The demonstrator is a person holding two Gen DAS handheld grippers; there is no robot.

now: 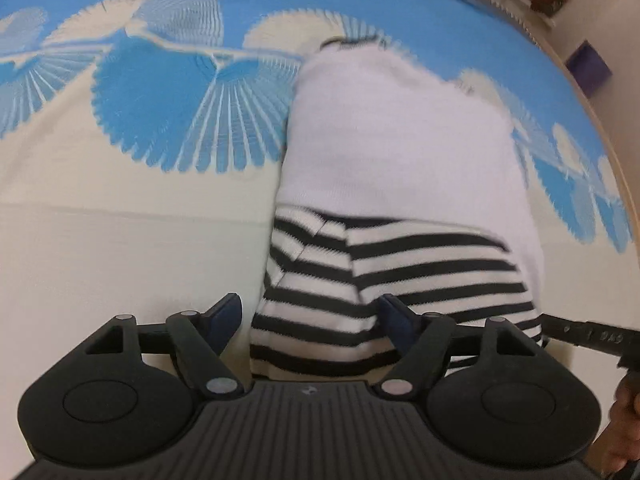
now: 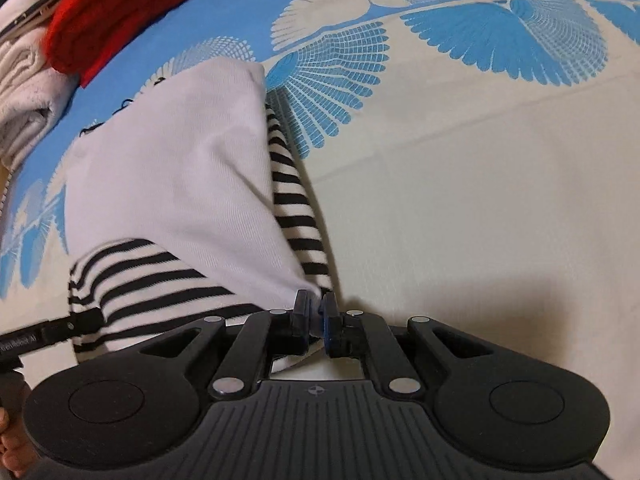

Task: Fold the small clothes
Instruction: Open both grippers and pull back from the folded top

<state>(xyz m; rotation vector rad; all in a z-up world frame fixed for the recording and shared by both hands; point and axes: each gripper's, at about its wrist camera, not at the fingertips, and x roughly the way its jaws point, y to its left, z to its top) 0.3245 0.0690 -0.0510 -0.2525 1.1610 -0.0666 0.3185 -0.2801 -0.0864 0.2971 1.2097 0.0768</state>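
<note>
A small garment with a white body (image 1: 400,136) and black-and-white striped sleeves (image 1: 320,292) lies on a blue and cream patterned sheet (image 1: 140,200). My left gripper (image 1: 310,318) is open, its jaws wide apart around the near striped edge, one finger on each side. In the right wrist view the same garment (image 2: 172,184) lies ahead to the left. My right gripper (image 2: 316,314) is shut on the garment's near corner, where white cloth and a striped sleeve (image 2: 296,200) meet. The other gripper's finger (image 2: 44,332) shows at the far left.
A red knitted cloth (image 2: 120,12) and a folded white cloth (image 2: 24,96) lie at the far left of the sheet. The bed's edge (image 1: 560,60) and a purple box (image 1: 588,66) are at the far right in the left wrist view.
</note>
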